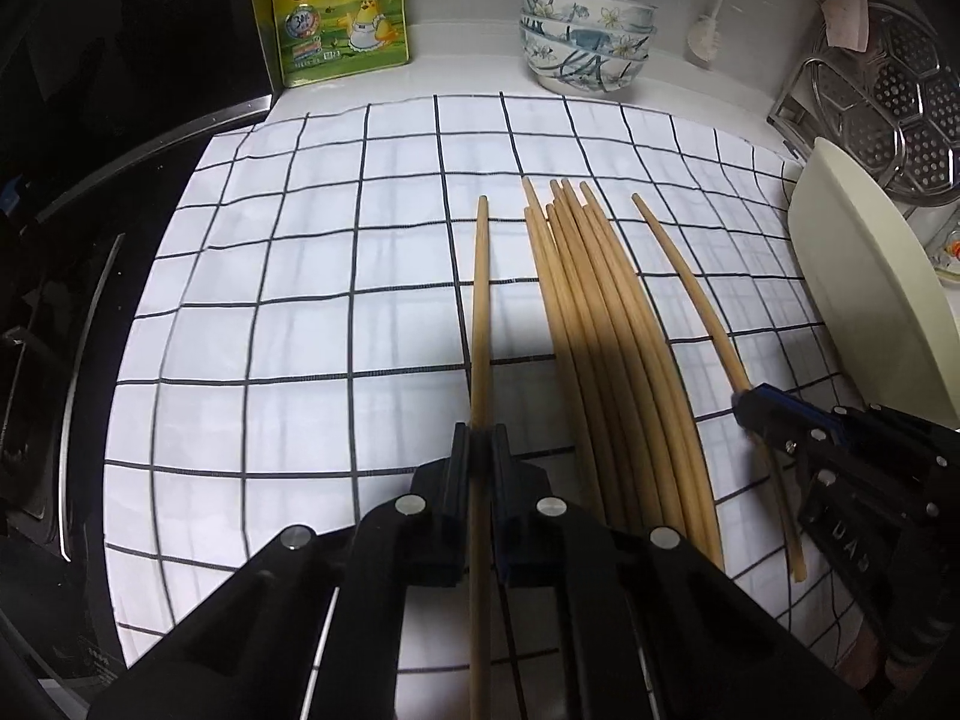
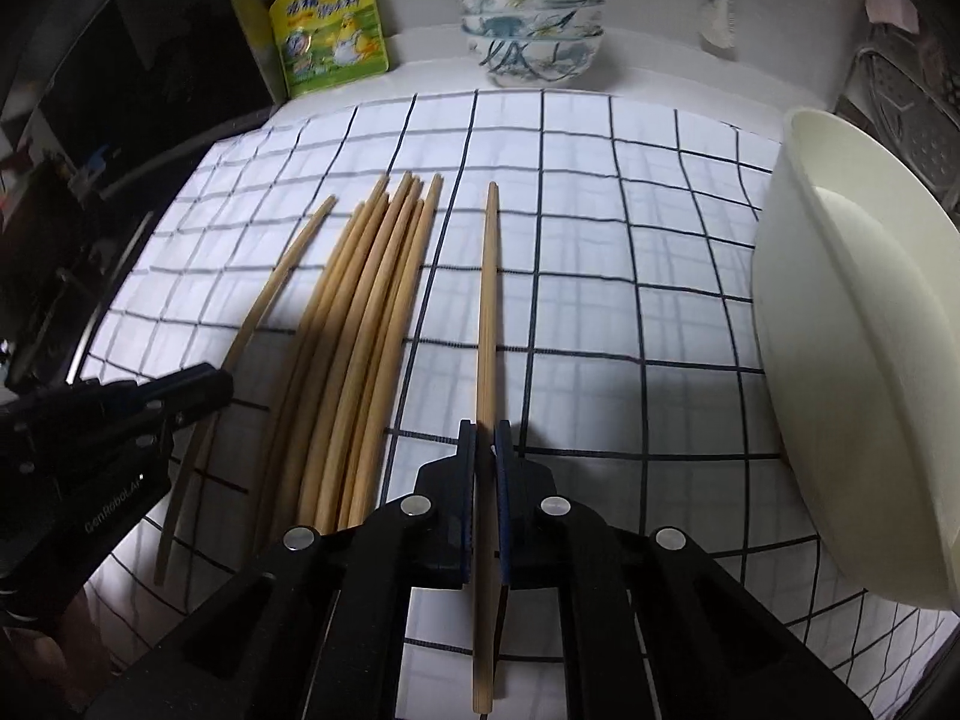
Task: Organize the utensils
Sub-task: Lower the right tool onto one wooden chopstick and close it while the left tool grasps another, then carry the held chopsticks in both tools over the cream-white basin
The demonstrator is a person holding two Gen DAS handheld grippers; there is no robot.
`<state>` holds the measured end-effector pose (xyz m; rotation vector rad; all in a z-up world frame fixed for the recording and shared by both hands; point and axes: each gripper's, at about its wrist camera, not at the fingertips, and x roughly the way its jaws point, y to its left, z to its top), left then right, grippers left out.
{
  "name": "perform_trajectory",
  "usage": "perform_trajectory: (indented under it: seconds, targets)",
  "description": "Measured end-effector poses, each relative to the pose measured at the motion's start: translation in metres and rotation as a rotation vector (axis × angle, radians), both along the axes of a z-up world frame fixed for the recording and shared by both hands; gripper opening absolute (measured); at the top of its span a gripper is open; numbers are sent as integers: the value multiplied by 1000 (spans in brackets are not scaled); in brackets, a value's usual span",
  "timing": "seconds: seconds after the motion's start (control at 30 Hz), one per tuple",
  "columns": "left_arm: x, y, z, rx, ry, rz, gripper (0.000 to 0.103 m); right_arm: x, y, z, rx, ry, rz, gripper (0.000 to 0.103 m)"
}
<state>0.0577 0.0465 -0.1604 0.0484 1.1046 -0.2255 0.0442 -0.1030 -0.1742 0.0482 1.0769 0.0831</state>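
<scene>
Several wooden chopsticks lie in a bundle on a white cloth with a dark grid. My left gripper is shut on a single chopstick left of the bundle; that chopstick runs back between the fingers. In the right wrist view this gripper shows at the left edge on the same chopstick. My right gripper is shut on another single chopstick right of the bundle. The left wrist view shows it pinching that stick.
A stack of floral bowls and a yellow seasoning pouch stand at the back. A cream basin borders the cloth's right side, with a metal steamer rack behind it. A dark stove lies to the left.
</scene>
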Motion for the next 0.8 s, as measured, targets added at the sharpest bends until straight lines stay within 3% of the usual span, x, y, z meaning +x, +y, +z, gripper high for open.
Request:
perform_trajectory:
  seconds: [0.2,0.43,0.8]
  targets:
    - [-3,0,28,-9,-31,0,7,-8,-2,31,67,-49,2,6]
    - [-9,-34,80,-45,-127,-41,7,-23,-22,76,102,-131,-8,6]
    - [-7,-169,129,-149,-208,-225,7,-51,-159,121,47,-205,-219,6]
